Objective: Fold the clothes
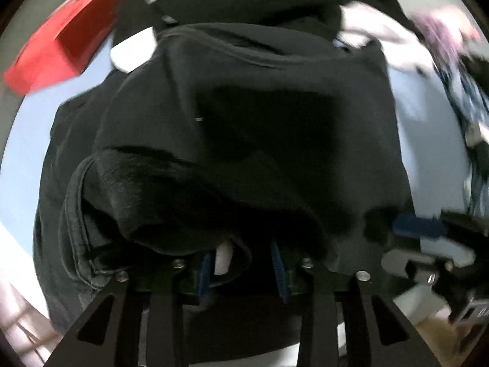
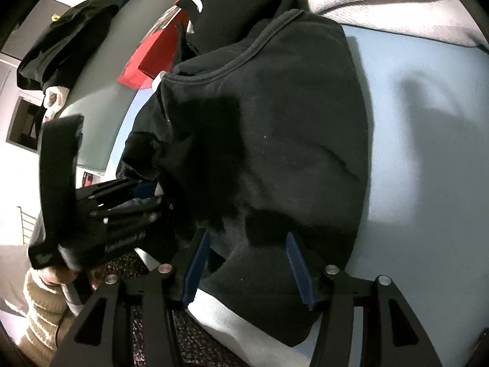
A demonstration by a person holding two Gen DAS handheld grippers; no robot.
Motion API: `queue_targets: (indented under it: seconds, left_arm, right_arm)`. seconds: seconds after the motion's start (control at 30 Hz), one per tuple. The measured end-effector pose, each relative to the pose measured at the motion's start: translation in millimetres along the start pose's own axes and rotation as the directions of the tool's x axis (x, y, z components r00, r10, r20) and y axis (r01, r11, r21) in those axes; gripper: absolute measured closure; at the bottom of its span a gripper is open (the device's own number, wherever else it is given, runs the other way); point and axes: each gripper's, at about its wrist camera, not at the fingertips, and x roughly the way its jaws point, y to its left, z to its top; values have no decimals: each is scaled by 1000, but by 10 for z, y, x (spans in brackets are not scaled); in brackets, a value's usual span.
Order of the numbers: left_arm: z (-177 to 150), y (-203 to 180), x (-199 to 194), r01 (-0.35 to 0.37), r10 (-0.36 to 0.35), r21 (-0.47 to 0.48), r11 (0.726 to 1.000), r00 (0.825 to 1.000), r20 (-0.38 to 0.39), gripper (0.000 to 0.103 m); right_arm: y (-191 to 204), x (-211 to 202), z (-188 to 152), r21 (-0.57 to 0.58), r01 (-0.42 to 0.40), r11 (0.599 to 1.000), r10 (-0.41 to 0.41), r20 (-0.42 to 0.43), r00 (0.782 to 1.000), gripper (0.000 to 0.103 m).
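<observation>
A black sweatshirt (image 1: 244, 128) is being shown spread over a pale blue bed sheet (image 2: 428, 168), bunched into thick folds and filling most of both views. Its ribbed neckline is being seen as a curved seam near the top of the right wrist view.

In the left wrist view, the left gripper (image 1: 244, 260) is being pushed in under a rolled hem of the sweatshirt. Its blue-padded fingers (image 1: 279, 270) are being held a little apart, with black cloth and a small white tag bunched between them; whether the cloth is truly being pinched cannot be told, because the fingertips are being hidden by the fabric.

In the right wrist view, the right gripper (image 2: 249, 263) is being held wide open, its blue fingers (image 2: 298, 267) set well apart, with the lower edge of the sweatshirt lying between and over them, unclamped. The left gripper is also being seen at the left of this view, held by a hand (image 2: 50, 272) in a knitted sleeve (image 2: 39, 312).

A red box (image 1: 52, 49) is being shown beyond the sweatshirt near the top left, and a blurred heap of other clothes (image 1: 428, 46) is lying on the sheet at the top right. A dark jacket (image 2: 64, 46) is being seen farther off.
</observation>
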Motion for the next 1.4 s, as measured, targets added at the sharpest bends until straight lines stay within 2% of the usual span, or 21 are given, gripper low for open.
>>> queue_targets:
  seconds: [0.03, 0.17, 0.3, 0.4, 0.43, 0.53, 0.63, 0.73, 0.8, 0.87, 0.9, 0.97, 1.03, 1.07, 1.1, 1.13, 1.17, 1.23, 1.27, 1.37, 1.4]
  left_arm:
    - [-10, 20, -18, -21, 21, -4, 1000, 1000, -3, 94]
    - [-82, 377, -170, 114, -123, -129, 985, 991, -61, 98]
    - [-226, 1063, -508, 179, -189, -240, 954, 982, -22, 98]
    - [-319, 1428, -530, 204, -222, -288, 935, 975, -30, 98]
    - [-325, 1482, -460, 199, -220, -276, 940, 974, -47, 98]
    - [-380, 1545, -353, 242, -258, -279, 929, 966, -23, 97]
    - [-455, 1574, -389, 285, -292, -293, 913, 956, 20, 96]
    - [-507, 1575, -511, 310, -312, -287, 906, 949, 39, 84]
    - [-547, 1584, -603, 319, -320, -295, 901, 946, 48, 57]
    - [-614, 1554, -707, 324, -321, -313, 893, 945, 63, 48]
    - [-713, 1604, -756, 341, -335, -318, 885, 939, 75, 47]
    - [-807, 1564, -903, 404, -393, -316, 859, 914, 99, 46]
    - [-841, 1563, -935, 466, -451, -357, 810, 883, 129, 45]
    - [-795, 1450, -909, 489, -474, -379, 786, 870, 139, 45]
    - [-743, 1327, -878, 510, -495, -401, 761, 856, 149, 45]
    - [-720, 1198, -813, 532, -515, -404, 744, 842, 160, 45]
    - [-661, 1055, -759, 545, -521, -390, 742, 835, 175, 45]
    - [-596, 885, -743, 590, -543, -340, 732, 807, 233, 45]
    - [-568, 800, -724, 629, -577, -330, 704, 777, 251, 45]
    - [-569, 596, -507, 664, -640, -342, 666, 743, 197, 45]
    - [-631, 591, -396, 588, -596, -388, 709, 794, 114, 45]
  right_arm:
    - [6, -9, -2, -3, 19, 1000, -19, 1, 1000, 47]
    - [39, -4, 10, -48, 135, 990, -135, -1, 991, 48]
    - [-12, -69, 0, -74, 207, 976, -207, 9, 978, 47]
    - [-47, -134, -17, -72, 214, 974, -213, 22, 977, 41]
    - [-53, -154, -23, -71, 214, 974, -212, 26, 977, 38]
    - [-72, -215, -40, -67, 212, 975, -210, 40, 977, 39]
    - [-91, -276, -57, -64, 211, 975, -208, 54, 977, 45]
    - [-19, -330, -84, -97, 193, 976, -187, 66, 980, 45]
    - [123, -352, -121, -162, 170, 972, -161, 71, 984, 45]
    - [301, -326, -240, -272, 187, 944, -172, 79, 982, 44]
    - [373, -323, -305, -329, 210, 921, -190, 92, 978, 42]
    - [503, -321, -498, -459, 270, 846, -234, 135, 963, 35]
    - [613, -161, -585, -538, 341, 771, -298, 169, 940, 31]
    - [658, -63, -630, -574, 383, 724, -339, 188, 922, 38]
    - [689, 30, -669, -603, 423, 677, -379, 208, 902, 51]
    - [675, 91, -682, -613, 458, 644, -412, 227, 882, 85]
    - [641, 84, -665, -599, 466, 651, -411, 238, 880, 91]
    - [593, -60, -620, -566, 419, 710, -356, 224, 907, 95]
    - [574, -124, -636, -573, 407, 711, -351, 211, 912, 95]
    - [435, -95, -794, -617, 393, 682, -390, 147, 909, 93]
    - [378, -37, -841, -622, 392, 678, -408, 125, 904, 91]
